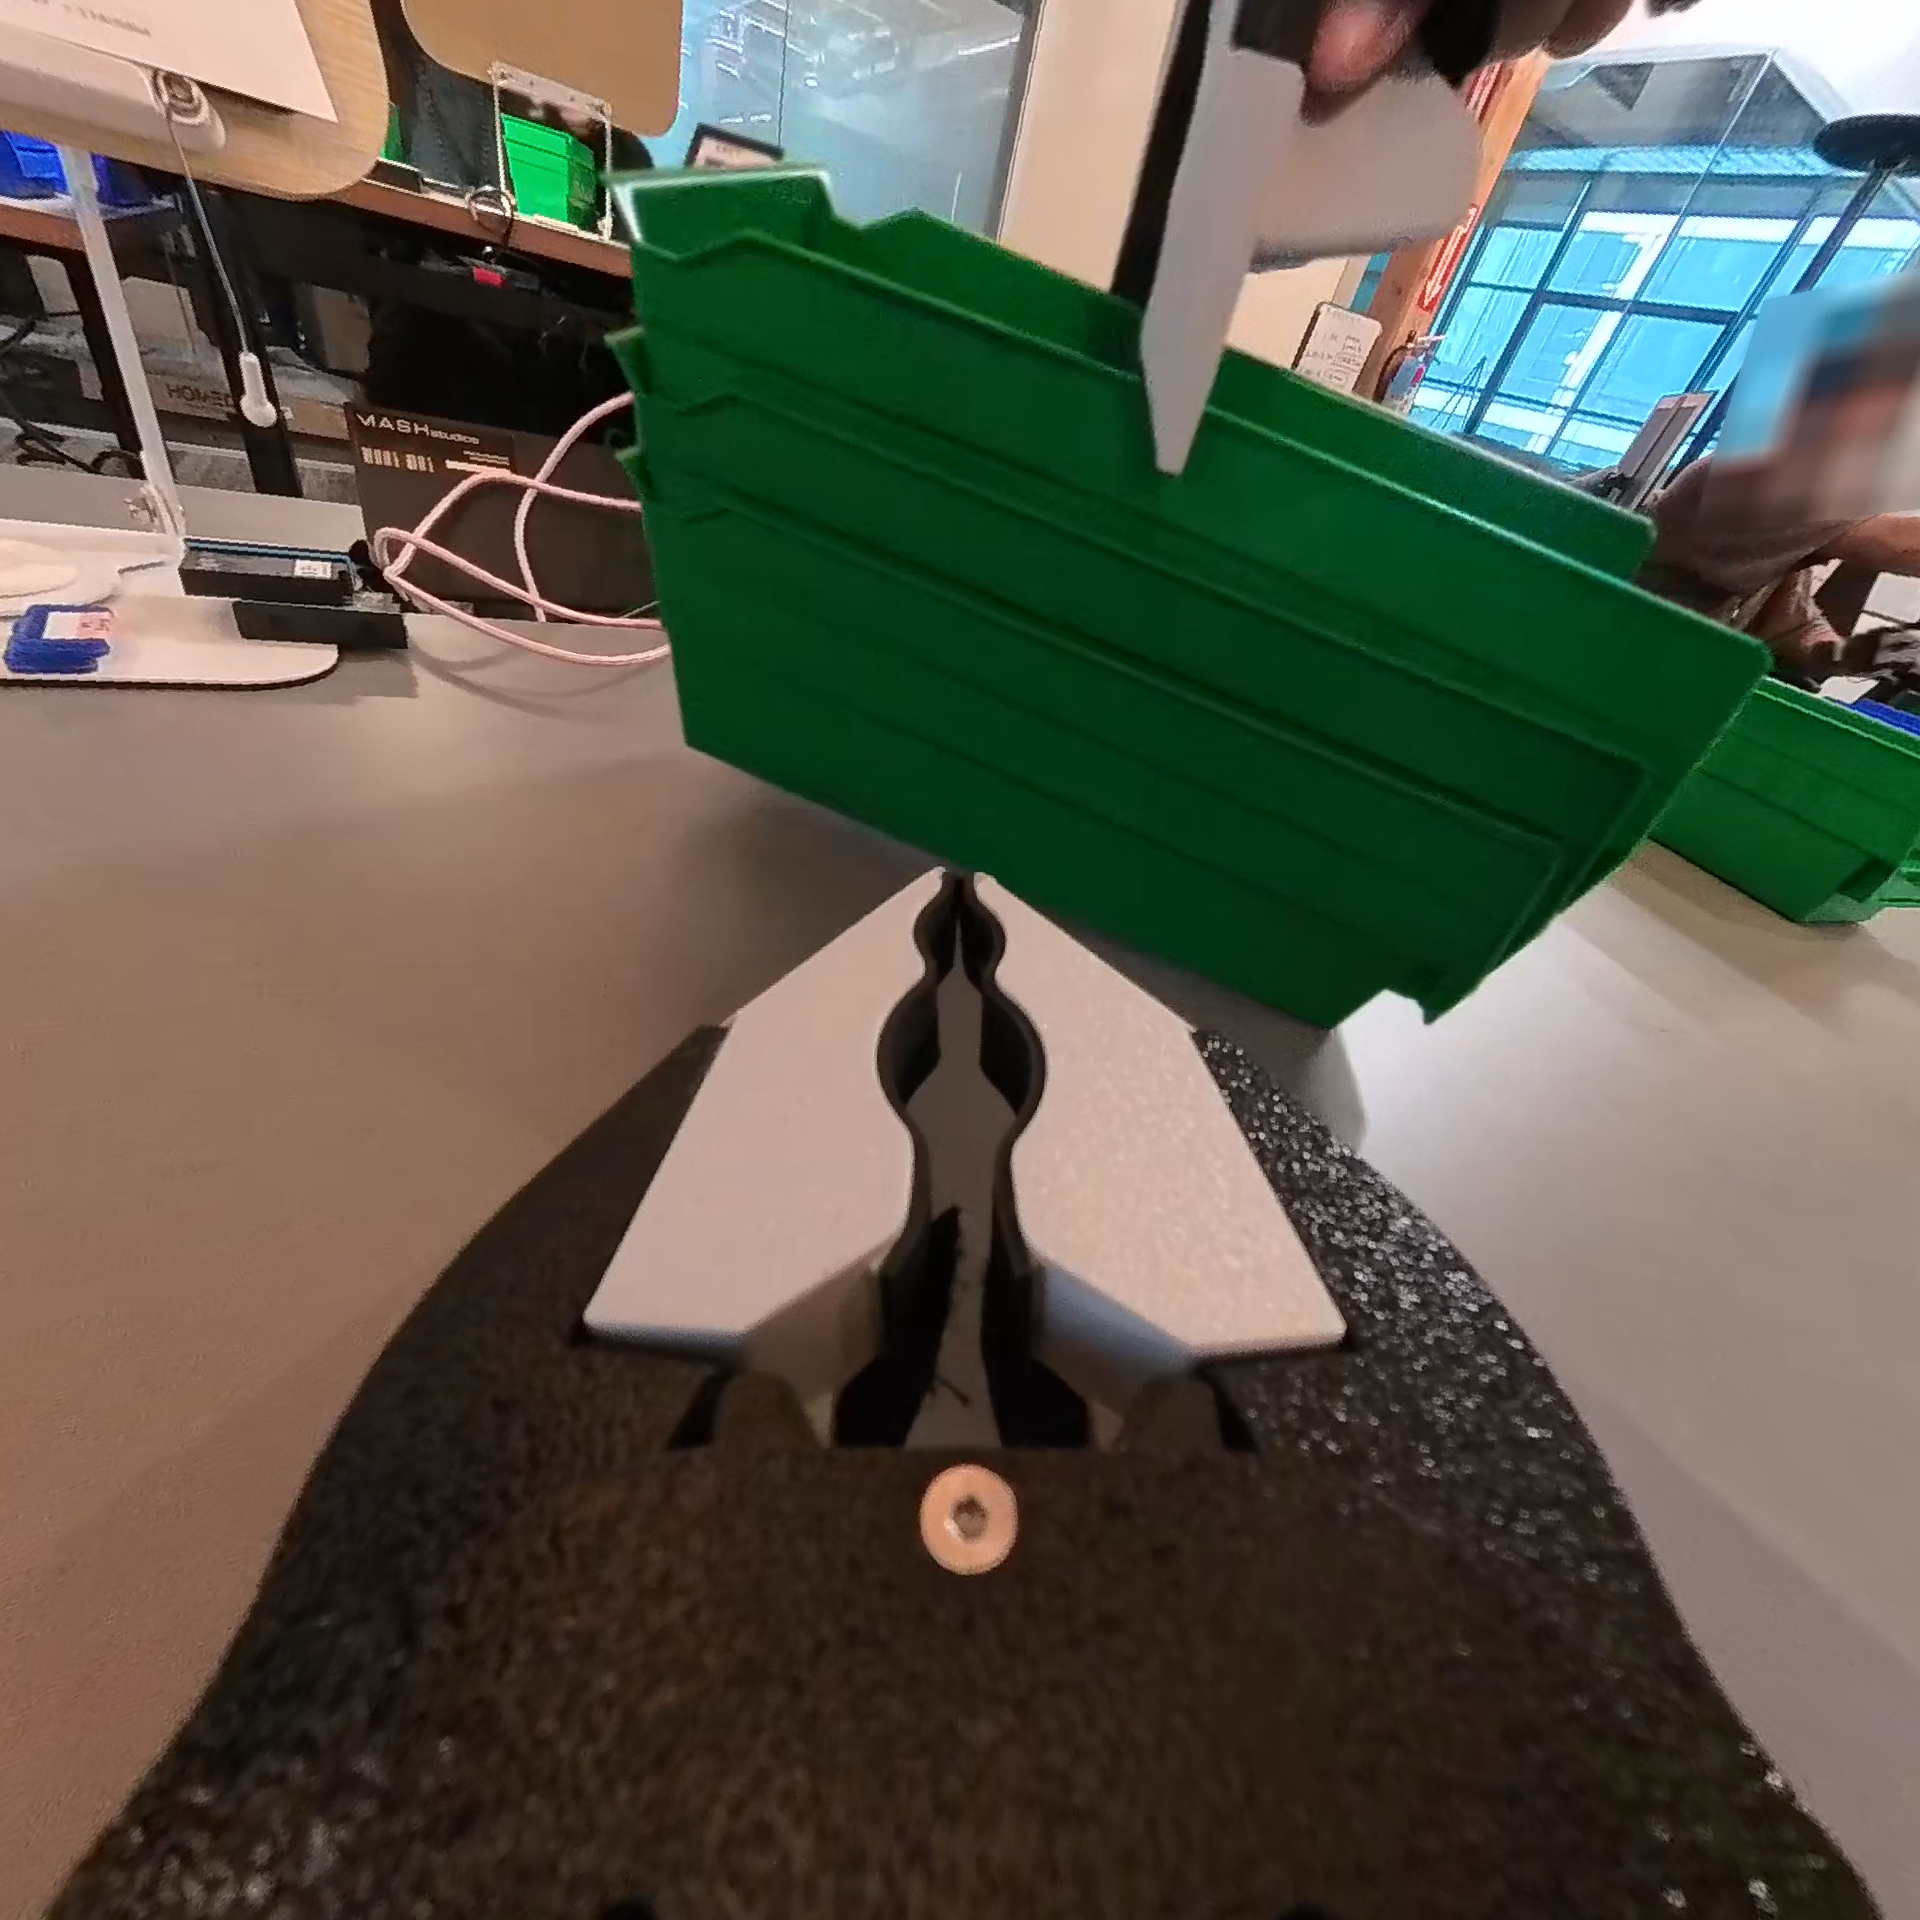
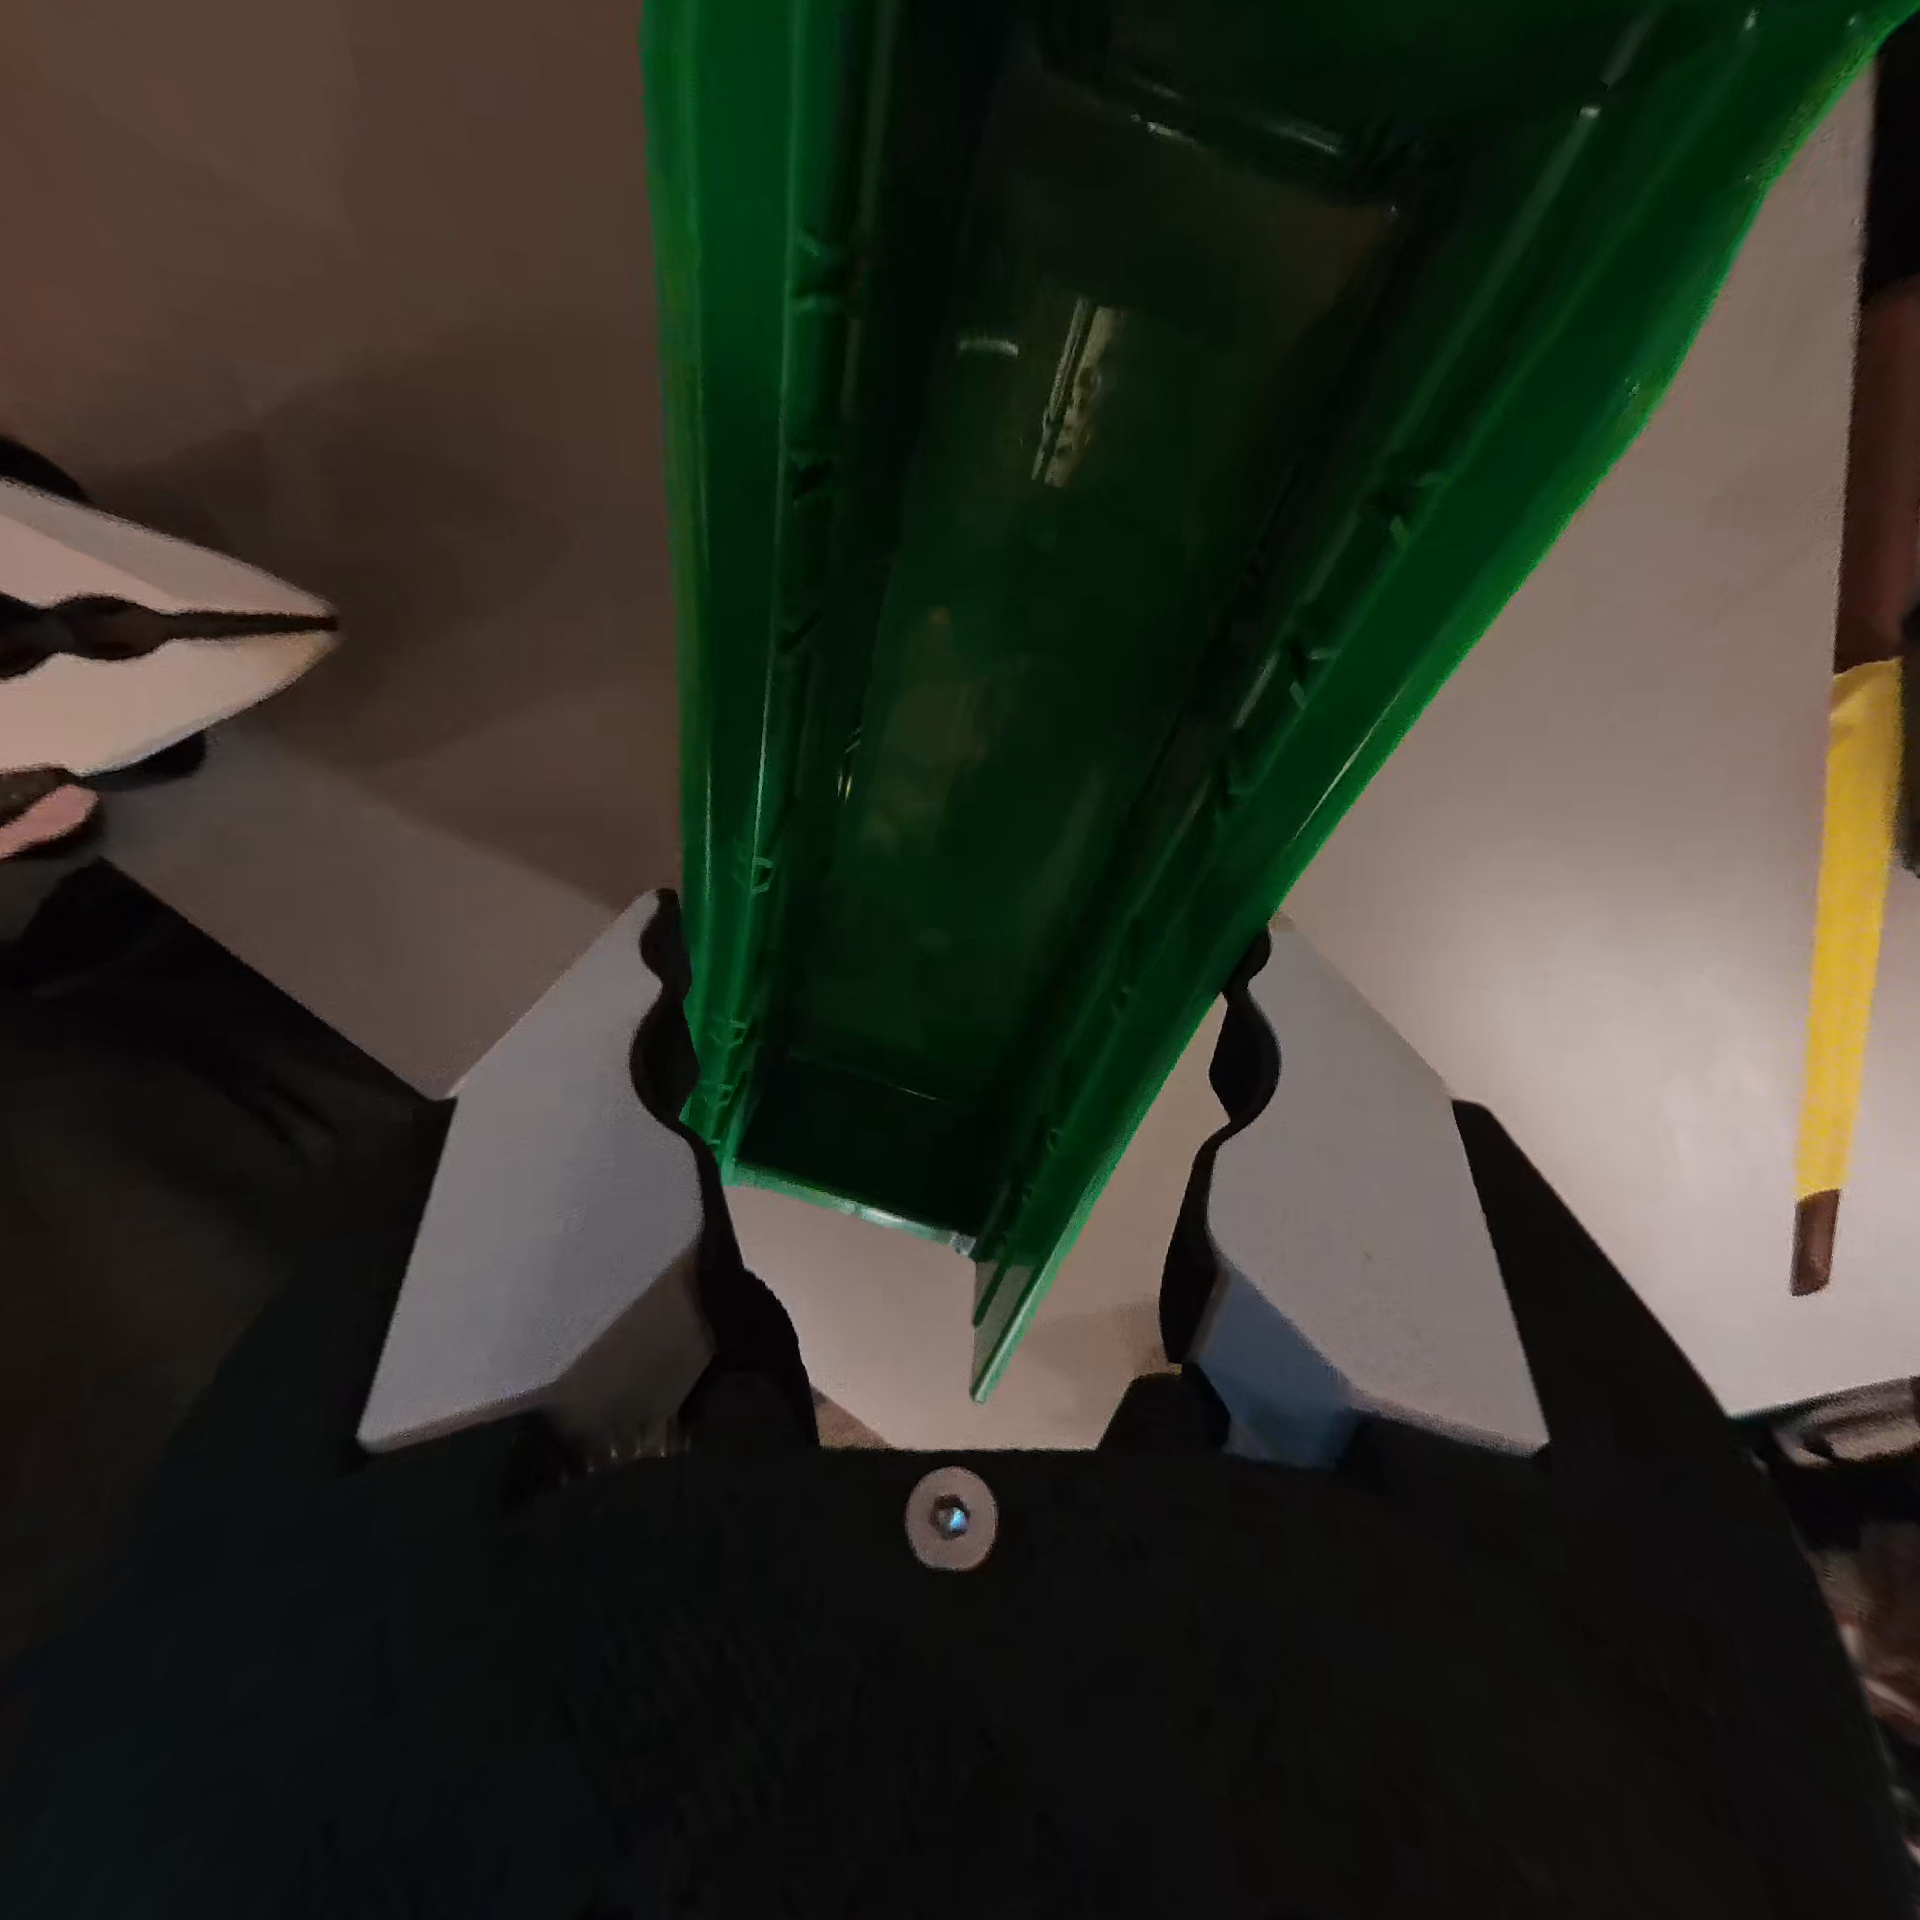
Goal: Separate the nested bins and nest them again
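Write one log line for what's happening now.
right gripper: shut on green bin stack, lifted, tilted | left gripper: shut, empty, below

The left wrist view sits low, facing level across the tabletop point(image 1: 312, 935) past its fingers point(image 1: 810, 1122) toward the green bins point(image 1: 1091, 644). The right wrist view looks steeply down, bins close between its fingers point(image 2: 540, 1195). Both share them.

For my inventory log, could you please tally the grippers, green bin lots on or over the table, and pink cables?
Grippers: 2 (left gripper, right gripper)
Green bin lots: 2 (lifted stack, resting lot)
Pink cable: 1
Total: 5
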### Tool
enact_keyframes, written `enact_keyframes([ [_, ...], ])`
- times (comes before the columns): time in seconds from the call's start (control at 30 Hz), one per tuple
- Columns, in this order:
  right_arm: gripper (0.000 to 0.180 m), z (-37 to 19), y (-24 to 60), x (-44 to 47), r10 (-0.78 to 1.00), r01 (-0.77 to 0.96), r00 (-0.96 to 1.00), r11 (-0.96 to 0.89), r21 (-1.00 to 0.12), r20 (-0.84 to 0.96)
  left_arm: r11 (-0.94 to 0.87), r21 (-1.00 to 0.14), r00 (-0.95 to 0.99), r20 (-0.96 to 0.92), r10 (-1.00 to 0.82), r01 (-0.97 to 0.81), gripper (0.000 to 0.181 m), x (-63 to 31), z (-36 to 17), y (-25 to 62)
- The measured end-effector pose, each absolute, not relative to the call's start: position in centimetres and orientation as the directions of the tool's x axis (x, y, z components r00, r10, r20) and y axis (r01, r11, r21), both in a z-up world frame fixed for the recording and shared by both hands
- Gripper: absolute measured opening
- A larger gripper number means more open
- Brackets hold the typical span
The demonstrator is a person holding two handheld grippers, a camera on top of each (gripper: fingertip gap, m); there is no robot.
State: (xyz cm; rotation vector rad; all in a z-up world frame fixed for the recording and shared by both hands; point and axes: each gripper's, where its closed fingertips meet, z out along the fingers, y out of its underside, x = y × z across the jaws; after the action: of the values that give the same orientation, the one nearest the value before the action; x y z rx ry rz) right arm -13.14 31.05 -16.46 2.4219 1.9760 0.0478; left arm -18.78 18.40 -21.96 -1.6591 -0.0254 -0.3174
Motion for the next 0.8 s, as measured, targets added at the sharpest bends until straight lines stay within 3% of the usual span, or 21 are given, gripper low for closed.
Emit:
enact_keyframes([
  [0.13, 0.103, -16.6, 30.2, -12.7, 0.989, 0.988, 0.145, -0.143, 0.065, -0.021, -0.116, -0.972, 0.959, 0.225, -0.171, 0.207, 0.000, -18.8, -21.9, 18.4],
  [0.3, 0.104, -16.9, 28.4, -11.9, 0.992, 0.990, -0.095, 0.103, 0.098, -0.081, -0.116, -0.970, 0.957, 0.231, -0.175, 0.213, 0.000, -18.8, -21.9, 18.4],
  [0.47, 0.111, -17.2, 27.2, -11.8, 0.979, 0.972, -0.188, 0.197, 0.125, -0.079, -0.113, -0.969, 0.955, 0.238, -0.175, 0.220, 0.000, -18.8, -21.9, 18.4],
  [0.6, 0.121, -17.4, 27.0, -11.9, 0.982, 0.975, -0.184, 0.188, 0.116, -0.048, -0.114, -0.969, 0.956, 0.237, -0.176, 0.219, 0.000, -18.8, -21.9, 18.4],
  [0.8, 0.123, -17.3, 28.0, -12.4, 0.990, 0.989, -0.138, 0.137, 0.061, 0.013, -0.114, -0.969, 0.955, 0.238, -0.176, 0.220, 0.000, -18.8, -21.9, 18.4],
])
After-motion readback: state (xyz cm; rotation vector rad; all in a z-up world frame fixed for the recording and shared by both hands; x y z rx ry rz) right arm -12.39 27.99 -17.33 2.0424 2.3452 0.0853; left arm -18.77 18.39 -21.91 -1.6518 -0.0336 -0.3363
